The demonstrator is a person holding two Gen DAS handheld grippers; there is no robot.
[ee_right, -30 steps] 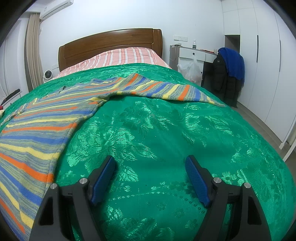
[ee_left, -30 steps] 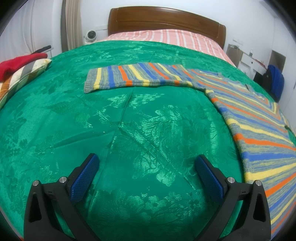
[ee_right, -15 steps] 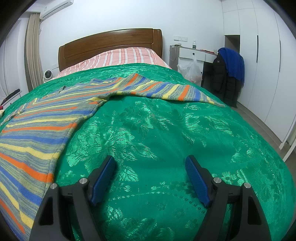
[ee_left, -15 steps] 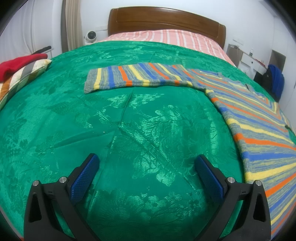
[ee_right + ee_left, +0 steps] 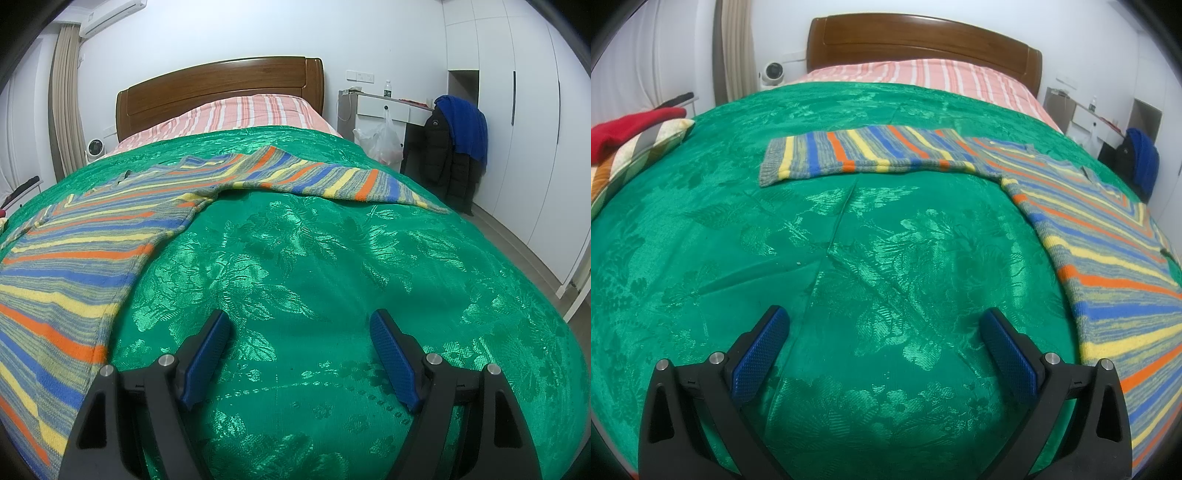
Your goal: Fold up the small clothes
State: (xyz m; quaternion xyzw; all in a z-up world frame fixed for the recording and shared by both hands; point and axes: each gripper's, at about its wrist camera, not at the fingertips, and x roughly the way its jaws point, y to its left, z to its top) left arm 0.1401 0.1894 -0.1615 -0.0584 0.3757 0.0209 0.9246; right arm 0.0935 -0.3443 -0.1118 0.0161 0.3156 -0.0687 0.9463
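Note:
A striped knit sweater (image 5: pixel 1108 236) in blue, yellow, orange and grey lies flat on the green bedspread (image 5: pixel 849 258). One sleeve (image 5: pixel 864 155) stretches out to the left in the left wrist view. In the right wrist view the sweater body (image 5: pixel 74 251) lies at the left and the other sleeve (image 5: pixel 332 181) stretches right. My left gripper (image 5: pixel 884 328) is open and empty, over bare bedspread left of the sweater. My right gripper (image 5: pixel 301 328) is open and empty, over bare bedspread right of the sweater body.
A wooden headboard (image 5: pixel 923 40) and a pink striped sheet (image 5: pixel 923 74) lie at the far end. A red cloth on a striped pillow (image 5: pixel 631 144) lies at the bed's left edge. A desk with dark and blue jackets (image 5: pixel 454 147) stands at the right, beside white wardrobes.

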